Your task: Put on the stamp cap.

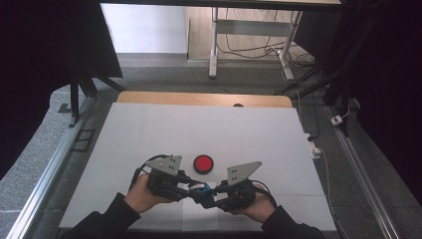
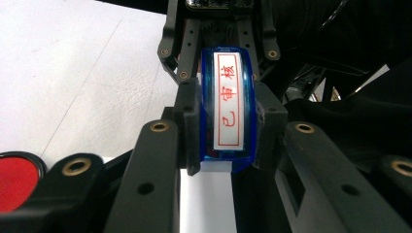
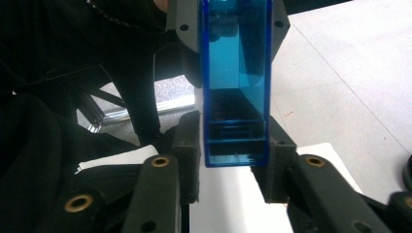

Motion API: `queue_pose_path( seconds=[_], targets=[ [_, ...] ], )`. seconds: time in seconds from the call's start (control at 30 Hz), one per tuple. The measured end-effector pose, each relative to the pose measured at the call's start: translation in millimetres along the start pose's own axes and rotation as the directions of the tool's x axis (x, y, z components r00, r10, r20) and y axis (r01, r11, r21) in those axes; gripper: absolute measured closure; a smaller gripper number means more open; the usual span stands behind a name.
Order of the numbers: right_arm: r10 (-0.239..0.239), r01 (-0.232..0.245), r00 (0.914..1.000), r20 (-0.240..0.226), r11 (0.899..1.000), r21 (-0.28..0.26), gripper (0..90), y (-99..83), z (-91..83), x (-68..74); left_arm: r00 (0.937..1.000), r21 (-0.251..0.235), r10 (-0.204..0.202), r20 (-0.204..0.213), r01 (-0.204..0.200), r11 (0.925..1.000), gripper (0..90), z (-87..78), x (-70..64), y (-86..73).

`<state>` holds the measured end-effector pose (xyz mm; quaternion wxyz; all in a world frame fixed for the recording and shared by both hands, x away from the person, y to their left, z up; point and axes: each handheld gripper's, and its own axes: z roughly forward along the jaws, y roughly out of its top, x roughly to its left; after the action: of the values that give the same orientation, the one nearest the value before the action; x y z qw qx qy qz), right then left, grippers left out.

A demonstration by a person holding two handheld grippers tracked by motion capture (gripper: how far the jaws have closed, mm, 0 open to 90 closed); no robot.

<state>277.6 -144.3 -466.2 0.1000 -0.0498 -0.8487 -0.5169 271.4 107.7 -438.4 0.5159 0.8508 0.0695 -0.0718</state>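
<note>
Your left tongs (image 1: pixel 185 185) and your right tongs (image 1: pixel 215 196) meet near the front edge of the white tabletop (image 1: pixel 149 129), with the blue stamp (image 1: pixel 200 189) between them, raised off the surface. In the left gripper view, your left tongs (image 2: pixel 227 128) are closed on the stamp (image 2: pixel 227 107): both pads press its blue sides, and the white face with red characters in a red frame looks toward that camera. In the right gripper view, your right tongs (image 3: pixel 233 150) have their pads touching the two sides of the transparent blue body (image 3: pixel 235 82), so they grip it too, from the opposite end. The red round pad (image 1: pixel 203 163) lies on the tabletop just behind the tongs, apart from them; its edge (image 2: pixel 17 182) shows at the lower left of the left gripper view.
</note>
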Motion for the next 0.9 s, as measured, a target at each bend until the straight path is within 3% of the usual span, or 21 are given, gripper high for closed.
queue_pose_path(
  seconds=[0.6,0.9],
  targets=[
    [0.014,-0.014,0.9994,0.031,1.000,0.014,56.1,-2.0,1.2,-0.4,0.9996,0.006,0.005,-0.028,-0.005,1.0000,69.4,-2.4,-2.3,1.8],
    [0.023,-0.025,0.9962,0.083,0.999,0.022,47.6,-1.5,-0.5,3.1,0.9983,0.004,0.011,-0.057,-0.011,0.9999,69.3,-7.6,-4.9,3.4]
  ],
)
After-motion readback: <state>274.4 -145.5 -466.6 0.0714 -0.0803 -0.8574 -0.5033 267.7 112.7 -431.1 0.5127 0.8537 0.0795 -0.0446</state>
